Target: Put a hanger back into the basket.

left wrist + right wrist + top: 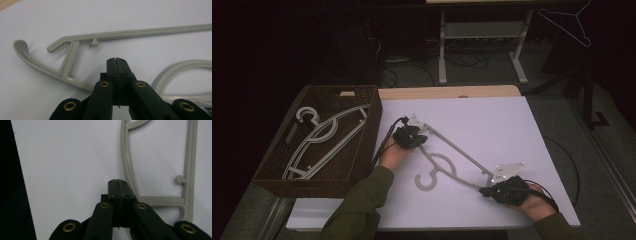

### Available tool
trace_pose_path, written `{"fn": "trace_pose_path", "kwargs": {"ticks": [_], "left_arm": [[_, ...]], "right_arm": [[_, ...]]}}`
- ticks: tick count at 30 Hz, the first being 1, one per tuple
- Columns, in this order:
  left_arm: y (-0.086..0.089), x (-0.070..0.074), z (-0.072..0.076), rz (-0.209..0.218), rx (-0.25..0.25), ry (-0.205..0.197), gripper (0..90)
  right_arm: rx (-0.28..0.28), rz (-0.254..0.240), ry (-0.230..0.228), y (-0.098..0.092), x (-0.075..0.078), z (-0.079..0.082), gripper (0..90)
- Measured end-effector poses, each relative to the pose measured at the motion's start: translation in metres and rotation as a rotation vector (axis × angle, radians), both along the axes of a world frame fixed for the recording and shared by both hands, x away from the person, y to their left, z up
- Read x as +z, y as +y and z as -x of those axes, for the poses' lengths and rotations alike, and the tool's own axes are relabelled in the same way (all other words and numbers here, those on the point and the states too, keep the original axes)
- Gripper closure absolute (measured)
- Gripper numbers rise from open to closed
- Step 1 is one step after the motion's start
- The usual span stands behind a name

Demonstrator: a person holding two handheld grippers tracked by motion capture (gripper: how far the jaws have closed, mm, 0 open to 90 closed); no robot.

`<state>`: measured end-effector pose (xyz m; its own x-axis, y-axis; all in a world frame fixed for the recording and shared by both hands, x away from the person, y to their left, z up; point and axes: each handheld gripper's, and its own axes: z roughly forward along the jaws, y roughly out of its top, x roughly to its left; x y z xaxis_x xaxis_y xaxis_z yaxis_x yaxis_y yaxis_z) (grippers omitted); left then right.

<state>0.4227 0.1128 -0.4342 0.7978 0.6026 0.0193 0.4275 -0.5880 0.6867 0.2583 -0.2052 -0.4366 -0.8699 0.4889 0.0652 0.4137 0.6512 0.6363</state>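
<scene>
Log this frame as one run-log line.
left gripper: shut, at one end of grey hanger | right gripper: shut, at other end | hanger flat on white table | basket holds more hangers

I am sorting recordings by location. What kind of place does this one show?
Probably a workshop or lab set up for recording, not a home. A work table with a white top holds a grey hanger, a brown basket holds more hangers, and cables lie on the floor behind.

I see the hanger (447,155) lying mid-table (512,125), my left gripper (411,136) at its far-left end, my right gripper (504,191) at its near-right end. The basket (367,145) sits left, holding another hanger (319,140).
</scene>
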Motion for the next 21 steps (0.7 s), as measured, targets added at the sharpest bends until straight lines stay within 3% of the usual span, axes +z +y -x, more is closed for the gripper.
{"fn": "trace_pose_path", "kwargs": {"ticks": [2, 4, 10, 14, 16, 18, 21], "left_arm": [[-0.001, -0.003, 0.0, -0.015, 0.006, 0.018, 90.0], [0.0, -0.004, 0.001, -0.003, 0.006, 0.04, 90.0], [-0.001, -0.005, 0.01, -0.041, -0.029, 0.081, 90.0], [0.004, -0.003, 0.018, -0.039, -0.052, 0.118, 90.0], [0.005, -0.003, 0.024, -0.018, -0.059, 0.149, 90.0], [0.006, -0.002, 0.03, -0.043, -0.083, 0.144, 90.0], [0.008, -0.002, 0.041, -0.026, -0.1, 0.173, 90.0]], "right_arm": [[-0.012, 0.008, 0.002, 0.0, 0.0, 0.0, 89.1], [-0.017, 0.022, -0.005, 0.0, 0.0, -0.002, 89.2], [-0.051, 0.046, -0.028, -0.003, -0.001, -0.01, 89.2], [-0.093, 0.06, -0.041, -0.007, -0.002, -0.023, 89.3], [-0.118, 0.065, -0.05, -0.008, -0.001, -0.031, 89.2], [-0.143, 0.07, -0.055, -0.009, -0.001, -0.04, 89.3], [-0.184, 0.079, -0.068, -0.012, -0.001, -0.053, 89.3]]}}
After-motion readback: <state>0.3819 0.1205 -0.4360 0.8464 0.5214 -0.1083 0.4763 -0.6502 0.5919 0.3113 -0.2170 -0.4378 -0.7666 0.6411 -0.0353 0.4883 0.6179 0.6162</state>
